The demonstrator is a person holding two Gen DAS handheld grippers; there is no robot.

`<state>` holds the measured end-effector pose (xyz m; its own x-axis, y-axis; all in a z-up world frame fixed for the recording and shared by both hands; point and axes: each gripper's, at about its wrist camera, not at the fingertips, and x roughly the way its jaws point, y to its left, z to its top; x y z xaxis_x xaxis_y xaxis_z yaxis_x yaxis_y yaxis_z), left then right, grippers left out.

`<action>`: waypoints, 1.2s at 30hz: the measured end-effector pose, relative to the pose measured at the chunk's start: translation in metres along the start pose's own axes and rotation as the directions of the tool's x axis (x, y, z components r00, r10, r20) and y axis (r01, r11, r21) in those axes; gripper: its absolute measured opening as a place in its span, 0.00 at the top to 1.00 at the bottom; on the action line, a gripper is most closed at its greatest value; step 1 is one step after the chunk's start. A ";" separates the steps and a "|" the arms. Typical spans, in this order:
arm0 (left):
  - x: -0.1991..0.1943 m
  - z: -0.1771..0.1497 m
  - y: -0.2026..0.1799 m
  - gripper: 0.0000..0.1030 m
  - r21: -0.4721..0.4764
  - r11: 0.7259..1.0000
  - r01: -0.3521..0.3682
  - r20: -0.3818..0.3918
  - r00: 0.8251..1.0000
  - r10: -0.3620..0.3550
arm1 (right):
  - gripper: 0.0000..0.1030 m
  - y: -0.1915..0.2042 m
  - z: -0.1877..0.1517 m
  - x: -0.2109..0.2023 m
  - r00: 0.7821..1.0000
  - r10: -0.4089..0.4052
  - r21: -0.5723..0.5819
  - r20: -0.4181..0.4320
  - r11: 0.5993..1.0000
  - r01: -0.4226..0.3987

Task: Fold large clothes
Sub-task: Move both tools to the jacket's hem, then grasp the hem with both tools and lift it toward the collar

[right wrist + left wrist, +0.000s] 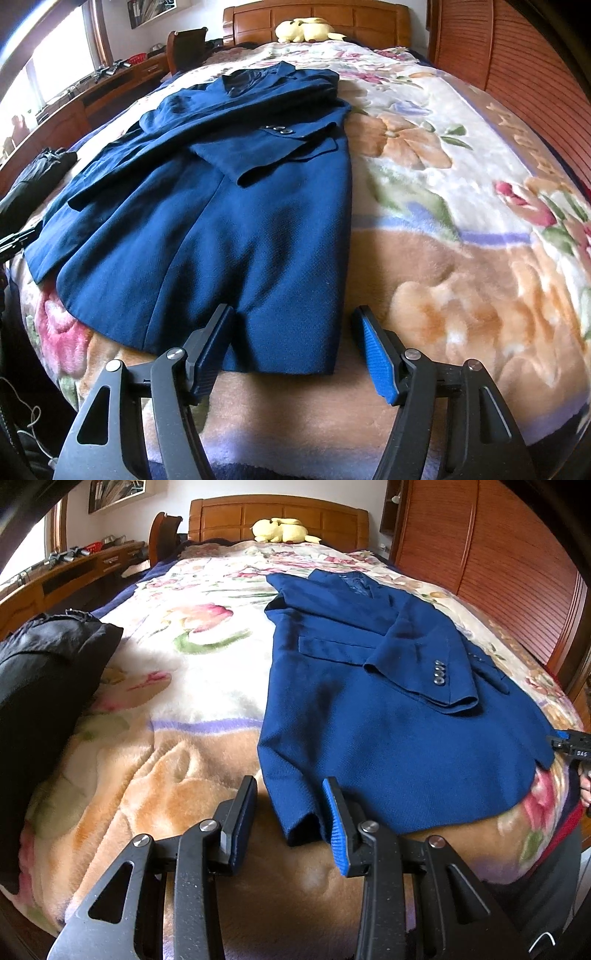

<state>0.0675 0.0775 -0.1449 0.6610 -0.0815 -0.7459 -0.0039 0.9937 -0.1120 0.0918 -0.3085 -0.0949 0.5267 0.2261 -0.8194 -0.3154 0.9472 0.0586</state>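
A bed (207,686) fills both views, covered by a floral blanket (461,206) in cream, orange and pink. A wooden headboard (280,517) stands at its far end, with a yellow plush toy (282,530) lying just in front of it. A slatted wooden wardrobe (498,572) runs along one side of the bed, and a wooden desk (55,579) with small clutter along the other.

A blue jacket (388,720) lies flat on the blanket, collar toward the headboard and hem toward the near edge of the bed. Its sleeves are folded across the body, and one cuff with a row of buttons (439,672) rests on top. A black garment (44,672) lies bunched on the blanket, well apart from the jacket, on the desk side.

The left gripper (290,812) sits low at one near corner of the hem; its fingers stand partly open with the corner of the cloth between them, the pads not pressing it. The right gripper (291,336) is at the other near corner of the hem, its fingers wide apart on either side of the corner, holding nothing.
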 end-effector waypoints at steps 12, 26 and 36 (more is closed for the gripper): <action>-0.040 0.019 -0.015 0.95 0.028 0.998 0.059 0.092 0.994 -0.061 | 0.90 0.013 0.006 -0.029 0.994 0.041 -0.038 0.096 0.999 -0.038; -0.171 0.069 -0.051 0.95 0.130 0.988 0.082 0.358 0.926 -0.124 | 0.93 0.016 0.015 -0.173 0.933 0.035 -0.045 0.359 0.999 -0.020; -0.256 0.107 -0.065 0.96 0.193 0.980 0.056 0.527 0.836 -0.152 | 0.93 0.022 -0.013 -0.291 0.831 0.007 -0.073 0.556 0.997 0.040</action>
<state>-0.0211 0.0417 0.1241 0.9489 -0.1786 -0.2603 0.1782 0.9837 -0.0251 -0.0786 -0.3564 0.1373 0.8743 0.3213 -0.3639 -0.3507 0.9363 -0.0160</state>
